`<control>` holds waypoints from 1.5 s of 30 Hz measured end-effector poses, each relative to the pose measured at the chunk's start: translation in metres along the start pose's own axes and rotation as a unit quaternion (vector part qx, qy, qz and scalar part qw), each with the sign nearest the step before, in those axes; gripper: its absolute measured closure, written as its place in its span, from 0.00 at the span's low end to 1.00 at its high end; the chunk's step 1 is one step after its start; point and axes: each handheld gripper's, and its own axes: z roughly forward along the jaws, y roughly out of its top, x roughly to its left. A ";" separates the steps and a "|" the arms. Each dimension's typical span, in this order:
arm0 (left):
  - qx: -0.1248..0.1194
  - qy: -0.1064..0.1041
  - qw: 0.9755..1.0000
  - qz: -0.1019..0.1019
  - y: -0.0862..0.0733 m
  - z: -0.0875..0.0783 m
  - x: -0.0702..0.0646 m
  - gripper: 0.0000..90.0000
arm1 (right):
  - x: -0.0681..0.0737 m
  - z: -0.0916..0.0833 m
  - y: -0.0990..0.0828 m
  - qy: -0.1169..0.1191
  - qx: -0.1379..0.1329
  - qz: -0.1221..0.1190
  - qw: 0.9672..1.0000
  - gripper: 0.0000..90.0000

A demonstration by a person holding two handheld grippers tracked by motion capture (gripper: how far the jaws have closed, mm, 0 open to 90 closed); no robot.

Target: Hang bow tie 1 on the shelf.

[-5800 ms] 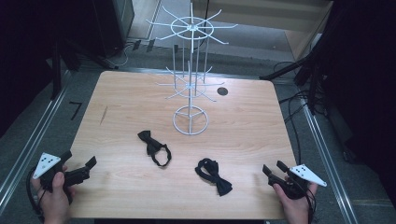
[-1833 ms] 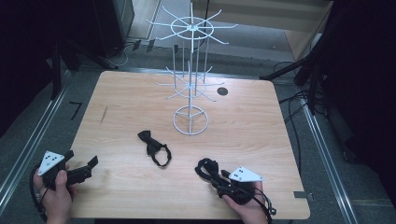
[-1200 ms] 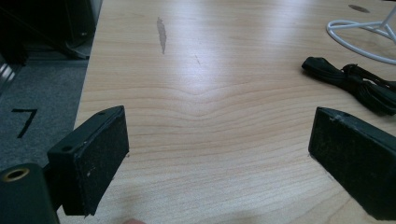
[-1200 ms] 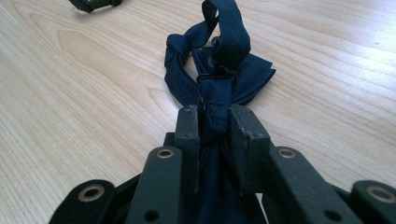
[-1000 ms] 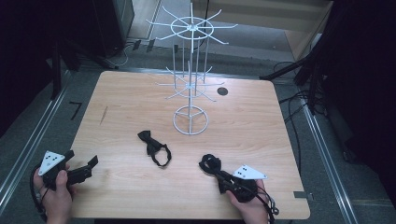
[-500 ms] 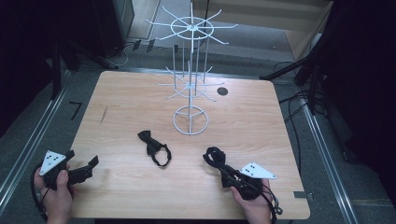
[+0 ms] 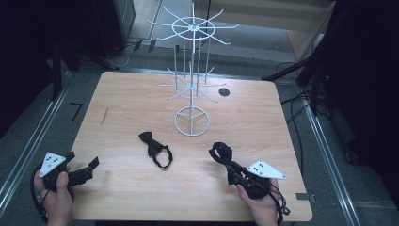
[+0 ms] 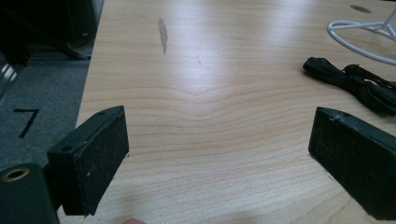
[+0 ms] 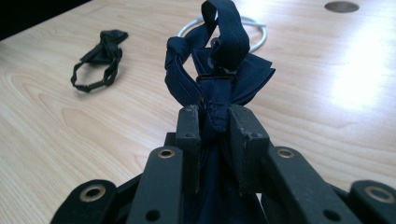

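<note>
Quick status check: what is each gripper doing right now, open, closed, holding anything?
Left gripper: open, nothing between its jaws, over bare table.
Right gripper: shut on the dark blue bow tie.

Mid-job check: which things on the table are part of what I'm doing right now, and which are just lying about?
In the job:
- navy bow tie, clamped in the right gripper
- white wire display stand, likely where it goes
- second bow tie, flat on the table, probably next
- left gripper, open, idle

Lying about:
- dark round spot on the table
- cables on the floor
</note>
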 end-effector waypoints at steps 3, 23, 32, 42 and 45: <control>-0.001 0.001 1.000 -0.001 0.000 0.000 0.000 0.06 | -0.002 -0.002 0.005 -0.002 -0.010 0.001 1.000 0.84; 0.000 -0.002 1.000 -0.004 0.000 0.001 0.000 0.06 | -0.006 -0.008 0.042 -0.014 -0.050 0.000 0.999 0.84; 0.001 -0.002 1.000 -0.003 0.000 0.001 0.001 0.06 | -0.005 -0.011 0.057 -0.013 -0.068 -0.003 0.998 0.84; 0.001 -0.003 1.000 -0.003 0.000 0.001 0.001 0.06 | -0.006 -0.011 0.070 -0.018 -0.085 0.000 0.996 0.84; 0.001 -0.003 1.000 -0.003 0.000 0.001 0.001 0.06 | -0.006 -0.011 0.073 -0.019 -0.089 -0.001 0.996 0.84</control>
